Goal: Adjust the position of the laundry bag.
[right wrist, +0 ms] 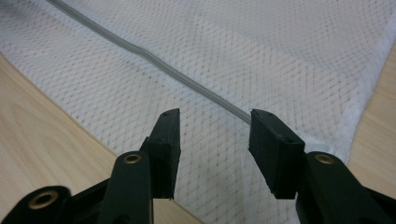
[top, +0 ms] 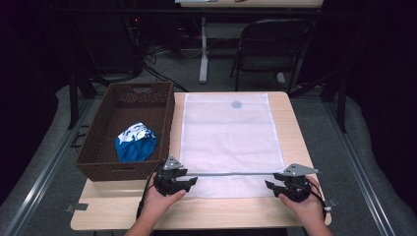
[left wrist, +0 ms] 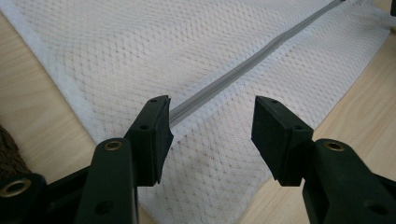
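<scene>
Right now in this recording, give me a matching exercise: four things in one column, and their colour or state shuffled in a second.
Things:
1. mesh bag
2. zipper
3. basket
4. left hand-held gripper

Descriptions:
A. brown wicker, holding a blue and white cloth
B. grey line across the near end of the bag
C. open, jaws apart over the mesh
D. white, flat on the table

Pairs: 1-D, 2-B, 3-A, 4-C
</scene>
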